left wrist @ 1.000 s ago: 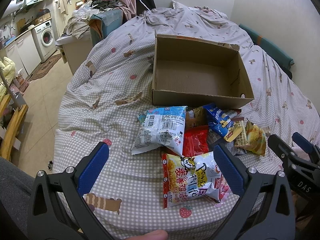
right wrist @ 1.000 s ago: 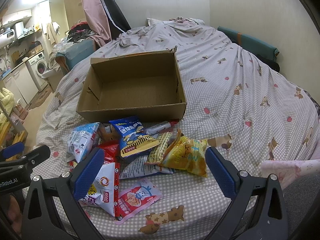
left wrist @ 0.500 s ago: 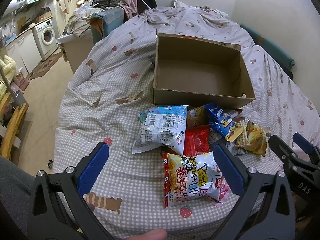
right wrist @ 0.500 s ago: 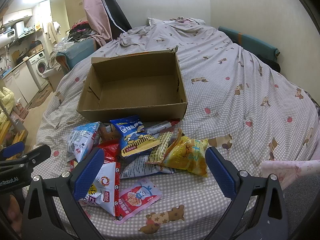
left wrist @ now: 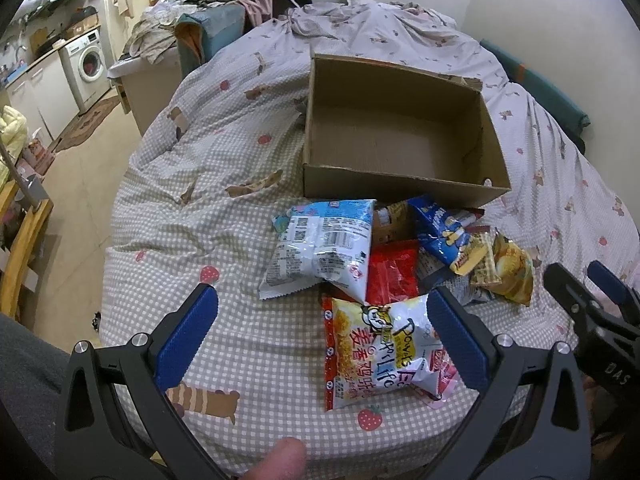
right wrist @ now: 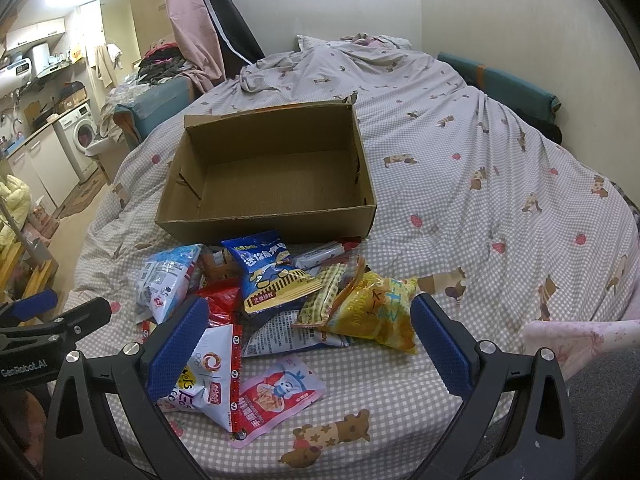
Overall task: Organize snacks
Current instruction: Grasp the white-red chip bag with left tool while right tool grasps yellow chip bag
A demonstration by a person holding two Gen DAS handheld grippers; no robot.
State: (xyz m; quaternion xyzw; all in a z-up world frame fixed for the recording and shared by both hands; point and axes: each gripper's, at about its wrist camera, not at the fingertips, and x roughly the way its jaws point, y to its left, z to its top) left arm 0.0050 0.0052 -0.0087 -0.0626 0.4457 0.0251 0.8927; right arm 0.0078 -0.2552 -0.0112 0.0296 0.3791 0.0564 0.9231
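My left hand-held gripper & right hand-held gripper: both jaws apart, empty, above snacks on bed; box empty.

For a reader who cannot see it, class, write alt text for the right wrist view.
An empty cardboard box sits open on a checked bedspread, with a heap of snack packets spilled in front of it. The right claw hangs open above the packets, holding nothing.
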